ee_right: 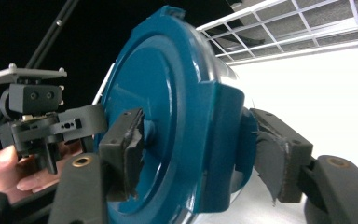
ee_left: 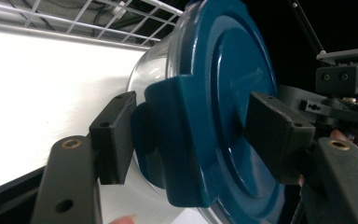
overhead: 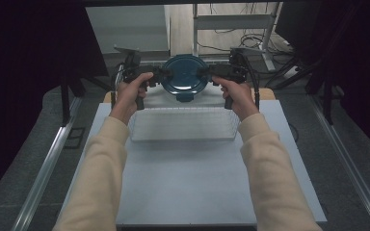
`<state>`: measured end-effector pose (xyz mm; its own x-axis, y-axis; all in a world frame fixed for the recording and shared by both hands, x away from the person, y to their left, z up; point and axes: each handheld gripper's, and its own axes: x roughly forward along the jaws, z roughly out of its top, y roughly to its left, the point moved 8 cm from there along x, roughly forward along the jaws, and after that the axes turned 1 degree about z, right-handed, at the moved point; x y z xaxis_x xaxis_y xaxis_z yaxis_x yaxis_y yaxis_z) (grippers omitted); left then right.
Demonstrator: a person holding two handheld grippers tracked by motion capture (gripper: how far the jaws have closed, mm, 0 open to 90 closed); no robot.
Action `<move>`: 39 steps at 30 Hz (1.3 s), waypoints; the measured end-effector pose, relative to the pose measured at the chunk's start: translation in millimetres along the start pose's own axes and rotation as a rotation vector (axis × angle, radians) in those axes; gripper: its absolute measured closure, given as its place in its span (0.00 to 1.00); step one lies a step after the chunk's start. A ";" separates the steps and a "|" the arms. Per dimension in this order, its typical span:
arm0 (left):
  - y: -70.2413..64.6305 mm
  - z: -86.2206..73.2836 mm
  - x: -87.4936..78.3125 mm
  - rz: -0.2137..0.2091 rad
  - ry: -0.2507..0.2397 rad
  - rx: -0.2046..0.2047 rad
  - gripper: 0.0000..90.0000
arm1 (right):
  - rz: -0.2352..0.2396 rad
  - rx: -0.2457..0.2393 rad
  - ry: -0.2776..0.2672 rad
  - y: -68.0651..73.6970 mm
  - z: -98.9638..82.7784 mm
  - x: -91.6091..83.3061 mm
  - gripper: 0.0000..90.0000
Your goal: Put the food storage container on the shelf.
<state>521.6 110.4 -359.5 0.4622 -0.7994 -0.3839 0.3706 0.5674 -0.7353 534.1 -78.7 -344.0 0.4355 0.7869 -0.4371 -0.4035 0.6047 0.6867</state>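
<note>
The round container (overhead: 184, 74) is hanging above the far end of the worktop (overhead: 197, 173), just beyond the wire basket (overhead: 183, 124), carried between the two claws. Judging by this, the lifting is already under way and the setting down is what is left; where it is headed I cannot tell, though the basket is lying directly beneath and in front of it.

The left claw (overhead: 165, 74) is clamping onto a latch tab at the container's left rim, and the left gripper view is showing its pads (ee_left: 114, 135) pressing on either side of that tab. The right claw (overhead: 205, 74) is gripping the opposite tab in the same way, its jaws closed across lid and latch in the right gripper view.

The lid (ee_right: 168, 116) is looking like glossy teal-blue plastic, round, with a raised ring and squared latch flaps folding over the edge. The body under it is appearing clear and smooth, glass or clear plastic. The basket is made of thin white wire in a rectangular grid. The right claw's pads (ee_right: 126, 149) are matte black and visibly frayed. The worktop is a flat, pale, matte sheet.
</note>
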 end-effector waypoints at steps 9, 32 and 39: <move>7.3 1.5 7.6 -0.012 -0.013 -0.014 0.37 | 0.020 0.086 -0.004 -15.0 0.0 7.2 0.39; 0.9 -15.0 -41.9 0.129 -0.131 0.220 0.21 | -0.096 -0.302 -0.095 5.9 -7.8 -40.2 0.20; -11.6 -36.2 -59.4 0.167 -0.110 0.323 0.22 | -0.071 -0.371 -0.094 -1.9 -27.1 -60.9 0.25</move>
<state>460.7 144.1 -348.4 0.6150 -0.6743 -0.4087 0.5094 0.7354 -0.4469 486.5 -124.5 -334.5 0.5375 0.7376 -0.4088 -0.6263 0.6738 0.3922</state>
